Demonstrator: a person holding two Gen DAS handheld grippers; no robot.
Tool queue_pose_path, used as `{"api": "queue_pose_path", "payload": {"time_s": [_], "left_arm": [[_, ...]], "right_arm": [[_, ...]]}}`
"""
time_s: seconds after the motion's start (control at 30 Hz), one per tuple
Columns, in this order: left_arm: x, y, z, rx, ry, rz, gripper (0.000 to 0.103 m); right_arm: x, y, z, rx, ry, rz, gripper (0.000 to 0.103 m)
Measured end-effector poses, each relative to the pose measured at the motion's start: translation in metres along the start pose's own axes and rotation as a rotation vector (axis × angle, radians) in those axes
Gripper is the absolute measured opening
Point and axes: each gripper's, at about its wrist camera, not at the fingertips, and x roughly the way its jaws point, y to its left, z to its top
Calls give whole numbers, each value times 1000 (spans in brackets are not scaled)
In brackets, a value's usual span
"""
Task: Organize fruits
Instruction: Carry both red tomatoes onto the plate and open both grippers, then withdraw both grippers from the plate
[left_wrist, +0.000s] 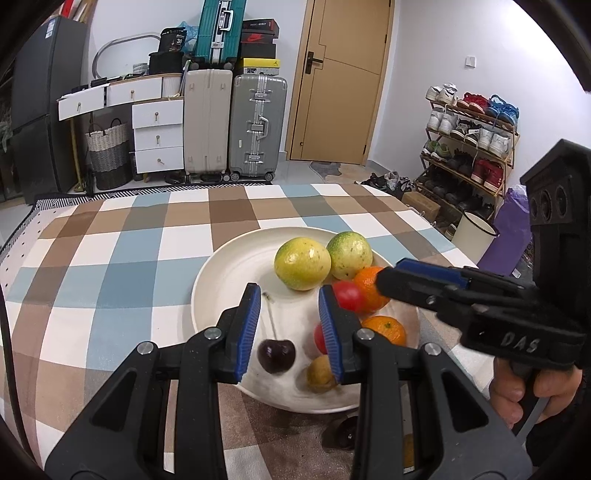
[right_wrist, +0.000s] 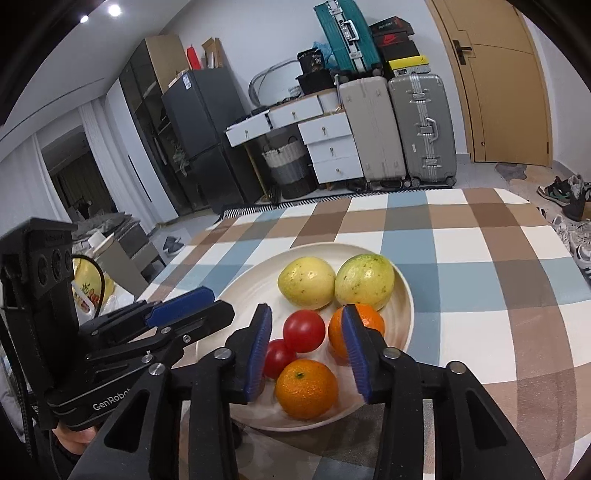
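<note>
Blue-padded left gripper (left_wrist: 288, 328) stands narrowly parted over the cream plate (left_wrist: 221, 280), gripping nothing; a dark cherry (left_wrist: 276, 356) lies between its fingers, one finger half hiding a brownish fruit (left_wrist: 320, 374). From the right wrist, the right gripper (right_wrist: 308, 349) stands apart around a mandarin (right_wrist: 306, 387), pads clear; its right finger covers part of another orange (right_wrist: 369, 321).

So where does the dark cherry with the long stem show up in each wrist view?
Left wrist: the dark cherry lies on the white plate, low centre, seen between the left gripper fingers.
Right wrist: not visible; the gripper fingers cover that part of the plate.
Shared landmark: the pair of yellow-green fruits at the plate's far side.
</note>
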Motion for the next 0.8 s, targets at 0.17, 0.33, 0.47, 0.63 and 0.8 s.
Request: {"api": "queue_pose_path", "payload": {"time_s": [0.17, 0.33, 0.47, 0.63, 0.8], "left_arm": [[-1, 4, 0, -16, 8, 11, 42], [-6, 4, 1, -18, -12, 34, 70], [-13, 3, 1, -5, -30, 57, 83], [-21, 5, -2, -26, -16, 68, 100], [-42, 8, -4, -37, -40, 98, 102]], "right_arm": [[-7, -2, 1, 6, -46, -7, 72], [-13, -2, 2, 3, -73, -7, 90], [-15, -6, 0, 10, -79, -25, 100], [-20, -11, -3, 9, -74, -63, 102], [-26, -13, -6, 30, -43, -63, 102]]}}
